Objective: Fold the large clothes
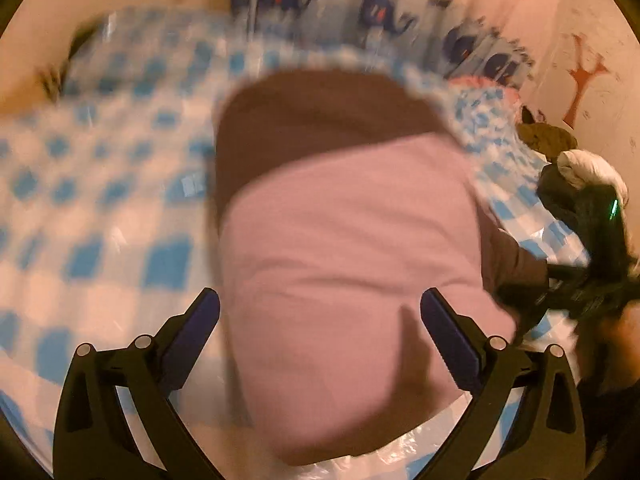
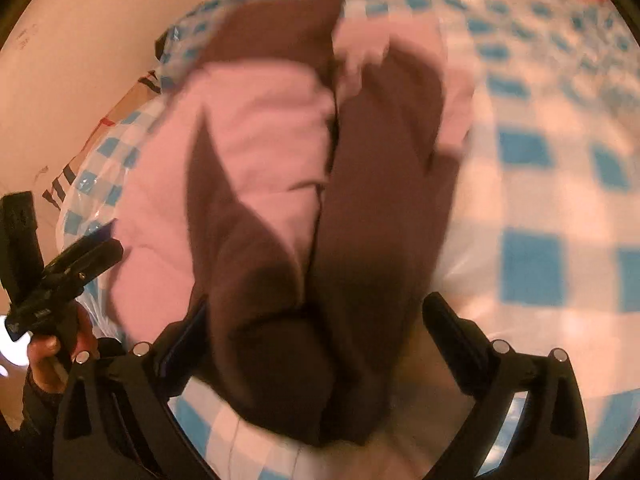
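Note:
A large pink and brown garment [image 1: 340, 232] lies folded on a blue-and-white checked cloth [image 1: 100, 200]. My left gripper [image 1: 320, 320] is open just above its pink part, with nothing between the fingers. In the right wrist view the garment [image 2: 260, 128] shows pink on the left and brown folds in the middle. My right gripper [image 2: 316, 328] is open, its jaws wide on either side of a brown fold [image 2: 352, 280] that lies between them. The right gripper also shows at the right edge of the left wrist view [image 1: 520, 304], beside the brown fabric. Both views are blurred.
The checked cloth [image 2: 540, 200] has a clear plastic cover. A whale-print fabric [image 1: 380, 8] hangs behind it. A cream wall [image 1: 580, 20] with red marks stands at the right. Patterned bags [image 2: 80, 160] lie at the table's left edge. The left gripper [image 2: 60, 276] shows in the right wrist view.

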`<state>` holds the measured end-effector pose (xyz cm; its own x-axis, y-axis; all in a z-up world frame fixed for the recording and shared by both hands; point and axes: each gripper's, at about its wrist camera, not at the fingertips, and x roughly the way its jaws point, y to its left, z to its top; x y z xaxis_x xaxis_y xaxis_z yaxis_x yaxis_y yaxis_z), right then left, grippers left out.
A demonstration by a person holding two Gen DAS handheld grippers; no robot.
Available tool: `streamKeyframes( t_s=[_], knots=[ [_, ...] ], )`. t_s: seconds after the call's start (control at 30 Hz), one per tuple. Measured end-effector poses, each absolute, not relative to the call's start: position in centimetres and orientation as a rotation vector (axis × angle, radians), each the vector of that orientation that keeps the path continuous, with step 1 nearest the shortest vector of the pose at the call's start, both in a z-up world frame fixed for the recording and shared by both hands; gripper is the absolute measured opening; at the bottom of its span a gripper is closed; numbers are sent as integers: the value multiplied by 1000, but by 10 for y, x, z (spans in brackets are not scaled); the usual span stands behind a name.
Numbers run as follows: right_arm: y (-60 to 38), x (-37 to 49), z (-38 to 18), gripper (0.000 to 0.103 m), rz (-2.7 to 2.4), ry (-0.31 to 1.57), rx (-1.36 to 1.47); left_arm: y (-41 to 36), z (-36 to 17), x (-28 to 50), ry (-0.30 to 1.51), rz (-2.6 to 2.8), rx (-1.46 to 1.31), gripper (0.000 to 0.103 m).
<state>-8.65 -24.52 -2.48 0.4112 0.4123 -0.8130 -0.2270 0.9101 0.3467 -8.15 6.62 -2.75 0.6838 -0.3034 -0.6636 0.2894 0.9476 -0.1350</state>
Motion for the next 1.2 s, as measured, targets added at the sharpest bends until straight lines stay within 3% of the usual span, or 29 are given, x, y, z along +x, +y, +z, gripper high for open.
streamKeyframes(
  t_s=[0.17, 0.37, 0.47, 0.6, 0.7, 0.83, 0.9, 1.03, 1.2],
  knots=[
    [-240, -53, 60, 97, 356, 831, 109, 45, -7, -89, 589, -374, 31, 97],
    [-180, 65, 92, 97, 376, 805, 6, 16, -27, -72, 646, -407, 51, 97],
    [-153, 123, 67, 97, 448, 887, 59, 12, -35, -78, 632, -396, 81, 97],
    [-144, 158, -41, 97, 373, 1116, -29, 16, -37, -76, 634, -454, 43, 97],
    [-178, 150, -72, 96, 395, 1080, 114, 14, -36, -71, 647, -517, 14, 97],
    [-184, 151, -67, 96, 396, 1112, 112, -1, -44, -76, 652, -474, 119, 97],
    [-182, 144, -43, 96, 351, 1121, 84, 6, -42, -74, 680, -476, 104, 97],
    [-183, 77, 30, 96, 390, 946, 15, 26, -27, -77, 706, -496, 61, 97],
    [-196, -22, 54, 96, 415, 886, -60, 80, -8, -86, 646, -421, -106, 97]
  ],
)
